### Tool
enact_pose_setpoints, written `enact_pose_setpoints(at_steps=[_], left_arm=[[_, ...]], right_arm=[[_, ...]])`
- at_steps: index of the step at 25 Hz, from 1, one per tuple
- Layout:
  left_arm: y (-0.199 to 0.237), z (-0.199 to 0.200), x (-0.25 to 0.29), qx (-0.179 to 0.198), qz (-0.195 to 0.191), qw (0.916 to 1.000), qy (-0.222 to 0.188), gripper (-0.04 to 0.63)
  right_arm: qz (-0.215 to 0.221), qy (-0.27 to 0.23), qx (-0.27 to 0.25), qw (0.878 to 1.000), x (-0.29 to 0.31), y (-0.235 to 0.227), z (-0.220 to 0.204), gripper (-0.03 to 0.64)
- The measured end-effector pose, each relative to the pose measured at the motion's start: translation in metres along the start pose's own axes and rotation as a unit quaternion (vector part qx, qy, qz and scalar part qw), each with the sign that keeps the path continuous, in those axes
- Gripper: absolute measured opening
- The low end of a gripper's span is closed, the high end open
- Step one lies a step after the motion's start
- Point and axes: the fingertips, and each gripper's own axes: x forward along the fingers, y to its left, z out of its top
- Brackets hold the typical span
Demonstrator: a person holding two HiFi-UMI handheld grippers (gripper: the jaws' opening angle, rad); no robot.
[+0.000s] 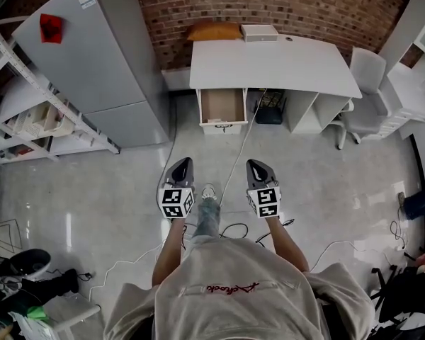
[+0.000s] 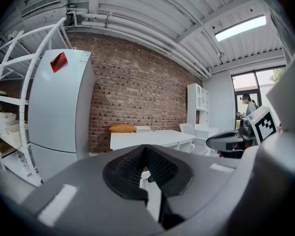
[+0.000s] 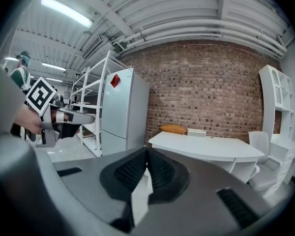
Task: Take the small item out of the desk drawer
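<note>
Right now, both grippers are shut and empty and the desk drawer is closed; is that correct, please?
Not quite: the drawer is open, as the head view shows. The left gripper and right gripper are indeed shut and empty.

Drawer (image 1: 222,105) open under desk (image 1: 269,66); contents unclear, too far.

Before you, the rough red brick wall (image 1: 283,6) backs a smooth matt white desk (image 1: 283,66); its open drawer (image 1: 222,105) looks bare brown wood inside, and the pale floor (image 1: 92,190) shines glossy under you.
</note>
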Motion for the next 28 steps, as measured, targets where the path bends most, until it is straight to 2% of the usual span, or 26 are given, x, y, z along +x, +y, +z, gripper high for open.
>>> enact_pose_setpoints(at_steps=[7,28], left_arm=[[0.033,0.006,0.050,-0.006,-0.009,0.9999,-0.002,0.008],[0.162,0.078,0.221,-0.002,-0.019,0.9996,-0.022,0.008]], right_arm=[[-0.002,0.004,-0.007,1.000,0.056,-0.016,0.010,0.012],[-0.010,-0.008,-0.029,1.000,0.265,-0.078,0.095,0.012]])
